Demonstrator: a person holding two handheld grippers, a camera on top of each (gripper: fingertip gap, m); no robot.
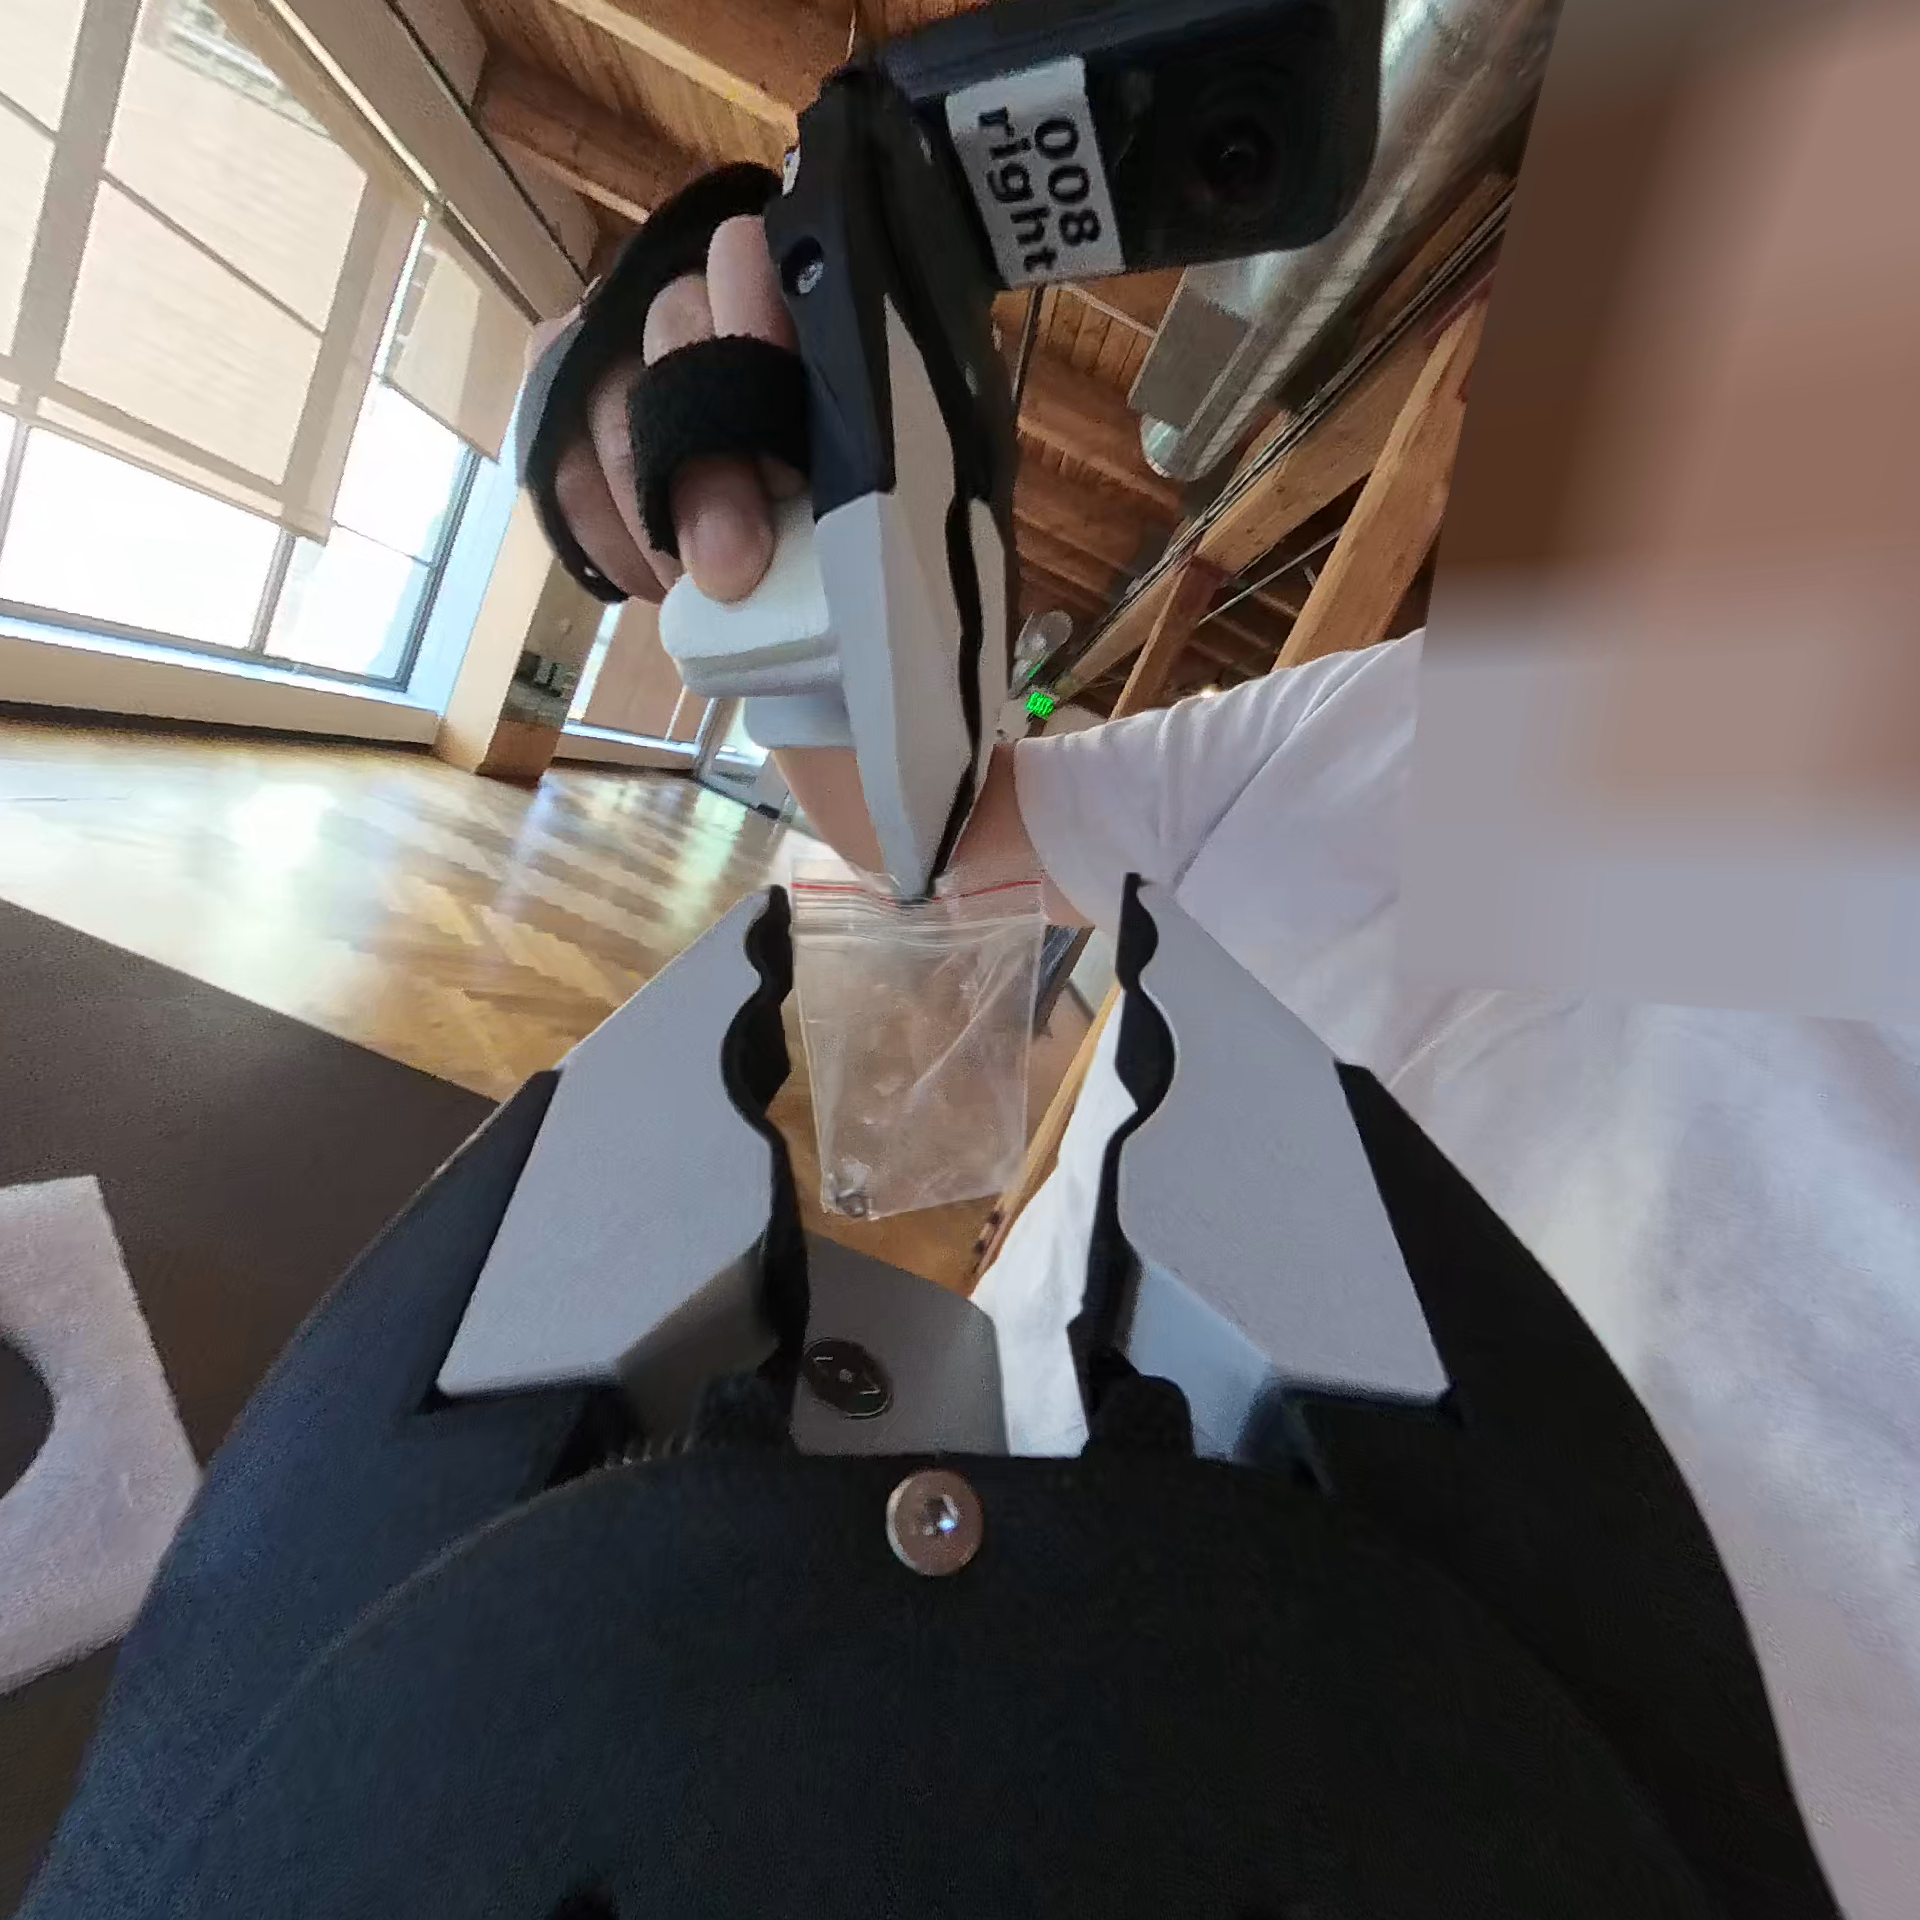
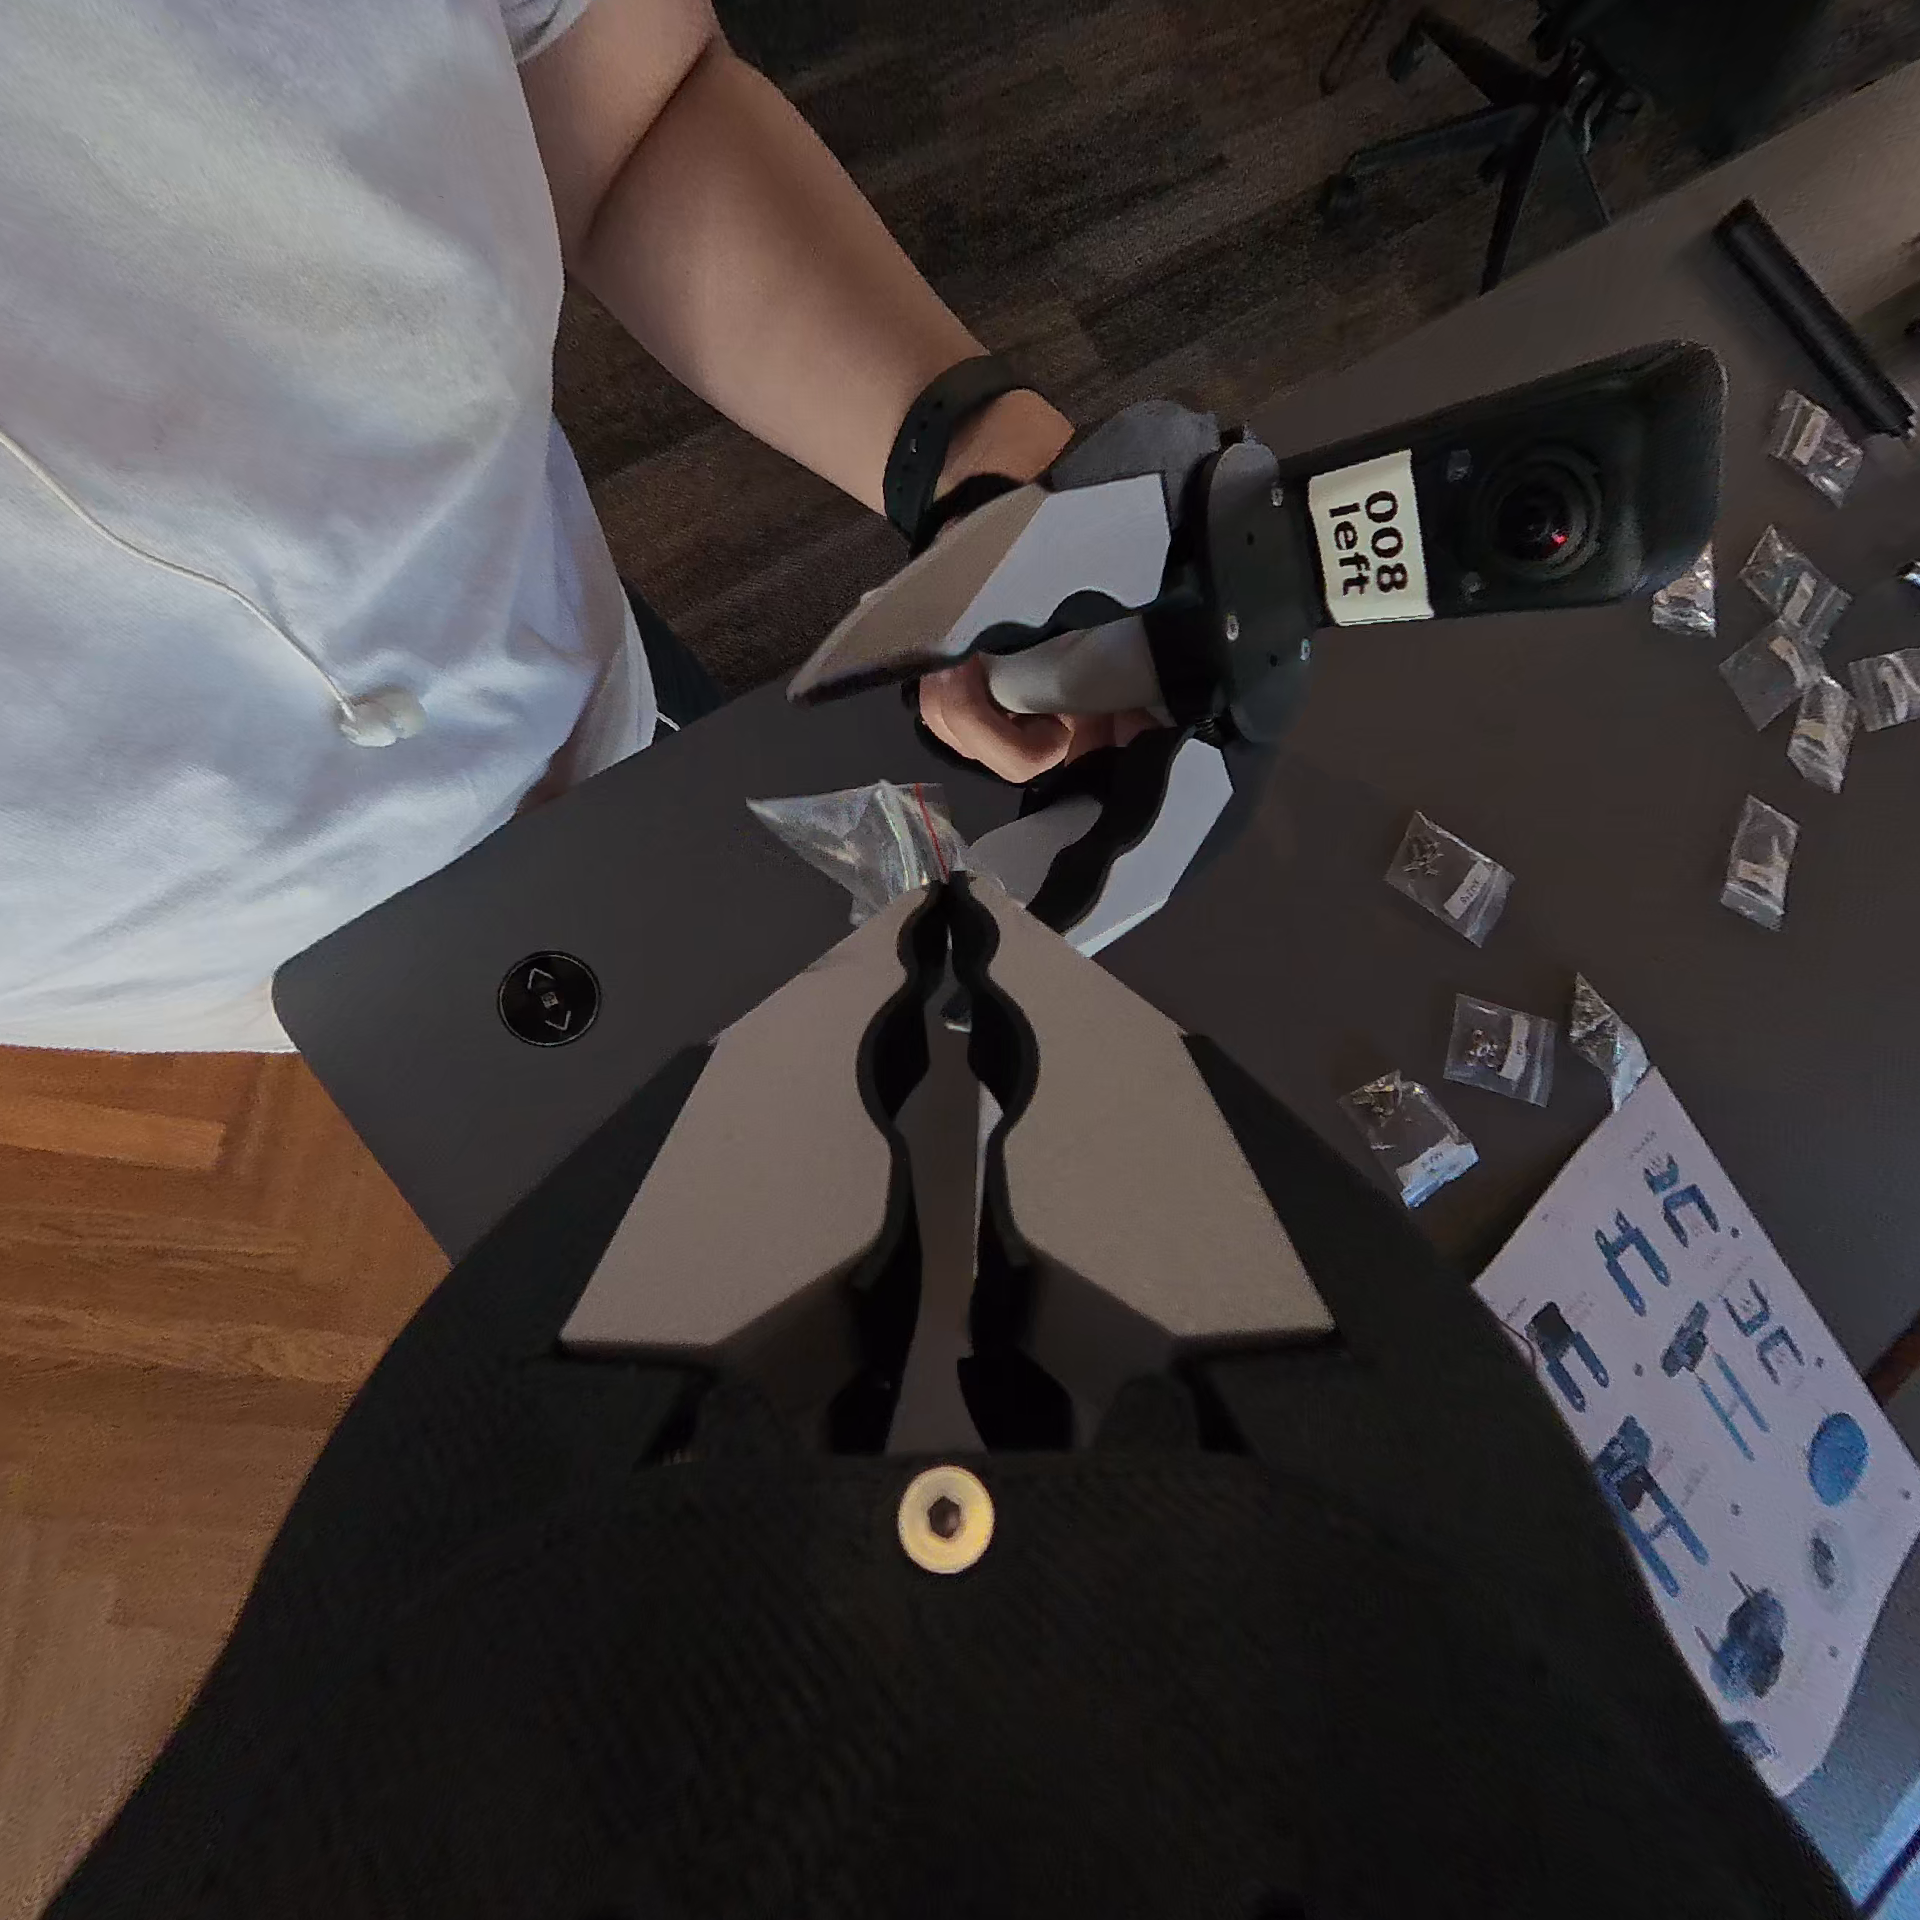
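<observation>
A small clear zip bag (image 1: pixel 920 1049) with a red line at its top and small metal screws at the bottom hangs in the air. My right gripper (image 2: pixel 948 891) is shut on the bag's top edge (image 2: pixel 883 831); in the left wrist view it comes down from above (image 1: pixel 914 894). My left gripper (image 1: pixel 951 914) is open, its two fingers on either side of the hanging bag, not pinching it. In the right wrist view the left gripper (image 2: pixel 935 769) shows open just beyond the bag.
A dark table (image 2: pixel 1455 790) holds several small clear bags of parts (image 2: pixel 1449 878) at the right and a white printed sheet (image 2: pixel 1704 1455). A round control button (image 2: pixel 549 997) sits in the table near the person in a white shirt (image 2: pixel 260 416). White foam (image 1: pixel 73 1434) lies at left. The tips of both grippers are at nearly the same place.
</observation>
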